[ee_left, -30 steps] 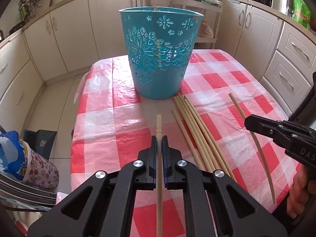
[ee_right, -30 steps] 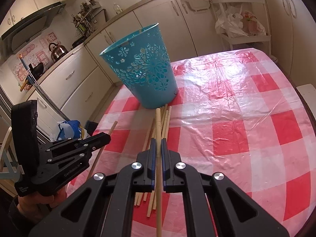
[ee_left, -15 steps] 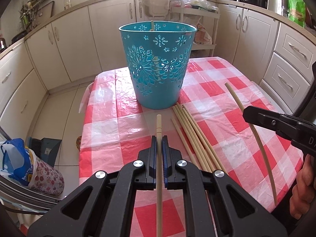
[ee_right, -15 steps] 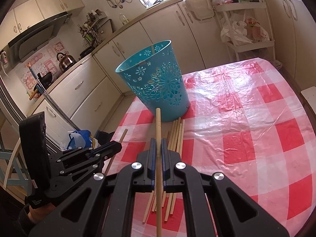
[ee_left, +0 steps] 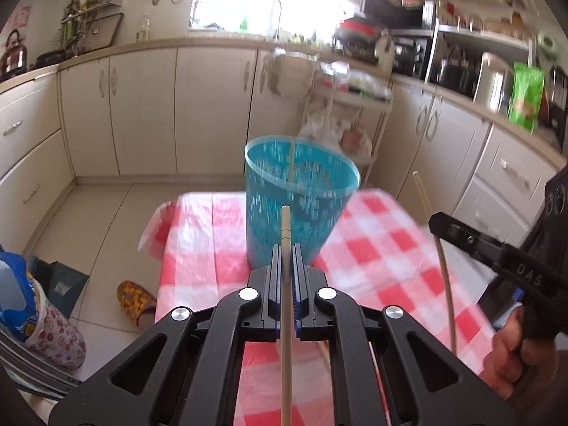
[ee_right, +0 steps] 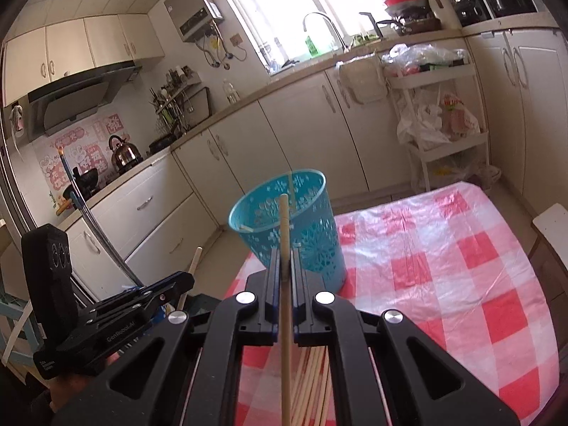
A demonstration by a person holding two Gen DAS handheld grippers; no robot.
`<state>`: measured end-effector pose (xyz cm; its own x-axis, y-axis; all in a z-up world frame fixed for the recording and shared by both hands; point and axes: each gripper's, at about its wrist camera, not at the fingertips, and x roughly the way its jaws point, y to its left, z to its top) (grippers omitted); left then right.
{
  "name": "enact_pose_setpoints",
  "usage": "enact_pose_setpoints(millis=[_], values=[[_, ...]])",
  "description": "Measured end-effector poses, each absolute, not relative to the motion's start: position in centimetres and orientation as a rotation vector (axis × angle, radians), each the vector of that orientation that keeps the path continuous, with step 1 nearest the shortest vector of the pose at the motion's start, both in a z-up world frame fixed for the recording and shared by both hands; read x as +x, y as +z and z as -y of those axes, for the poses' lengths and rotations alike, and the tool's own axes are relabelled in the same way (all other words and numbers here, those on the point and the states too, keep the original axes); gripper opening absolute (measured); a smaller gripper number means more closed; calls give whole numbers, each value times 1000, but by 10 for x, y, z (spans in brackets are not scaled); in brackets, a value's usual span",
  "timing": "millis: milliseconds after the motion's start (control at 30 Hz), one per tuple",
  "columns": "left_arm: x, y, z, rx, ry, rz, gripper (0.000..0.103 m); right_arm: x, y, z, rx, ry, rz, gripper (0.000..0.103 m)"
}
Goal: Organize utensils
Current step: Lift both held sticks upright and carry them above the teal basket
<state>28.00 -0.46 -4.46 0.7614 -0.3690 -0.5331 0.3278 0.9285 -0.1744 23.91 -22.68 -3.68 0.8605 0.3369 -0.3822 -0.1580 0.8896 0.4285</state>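
Observation:
A blue perforated bucket (ee_left: 301,191) stands on the red-checked table (ee_left: 383,248); it also shows in the right wrist view (ee_right: 291,227) with a stick or two inside. My left gripper (ee_left: 285,252) is shut on a long wooden chopstick (ee_left: 285,319), raised above the table and short of the bucket. My right gripper (ee_right: 284,259) is shut on another wooden chopstick (ee_right: 285,312), also raised, its tip near the bucket's rim. Several loose chopsticks (ee_right: 312,387) lie on the table below the right gripper. Each gripper shows in the other's view: the right (ee_left: 440,223), the left (ee_right: 184,278).
White kitchen cabinets (ee_left: 142,106) surround the table. A white rack with bags (ee_right: 436,113) stands behind the table. A slipper (ee_left: 136,301) and a patterned bag (ee_left: 42,323) lie on the floor at the left. A chair edge (ee_right: 550,227) is at the right.
Both grippers have lifted higher and tilted up with their chopsticks, so I now look into the bucket's mouth. The left view is blurred by motion.

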Motion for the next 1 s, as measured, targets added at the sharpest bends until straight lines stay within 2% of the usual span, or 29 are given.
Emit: enact_pose_setpoints(millis=[300,533,733,1000], values=[[321,9,-1,-217,-408,-386,5,296,22,218,436,223,-224,6],[361,32,6,-347,-397,-225,5,346,47,214,456,177,-108,6],[396,35,12,-397,-337,-119,5,379,38,208,420,142,-104,6],[445,4,16,-368,-271,-177,5,400,-4,206,382,111,-190,6]])
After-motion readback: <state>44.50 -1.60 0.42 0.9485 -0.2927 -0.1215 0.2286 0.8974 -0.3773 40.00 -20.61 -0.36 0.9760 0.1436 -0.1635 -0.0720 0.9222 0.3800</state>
